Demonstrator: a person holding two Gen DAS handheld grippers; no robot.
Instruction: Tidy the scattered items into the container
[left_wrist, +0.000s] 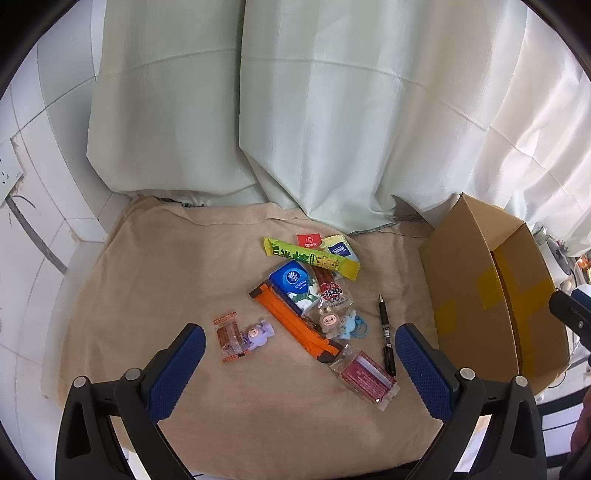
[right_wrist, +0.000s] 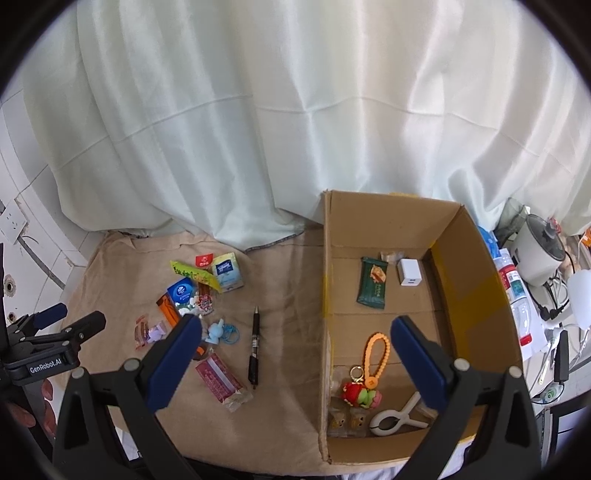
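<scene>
Your left tongs (left_wrist: 300, 363) are apart above the near pile (left_wrist: 310, 295) on the bench; the pen (left_wrist: 386, 332) lies just right. Your right tongs (right_wrist: 295, 356), apart, straddle the box (right_wrist: 476, 295) wall.

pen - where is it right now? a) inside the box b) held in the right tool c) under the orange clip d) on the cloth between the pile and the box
d: the pen lies alone on the cloth, with the pile to its left and the box to its right, and no tool touches it.
</scene>
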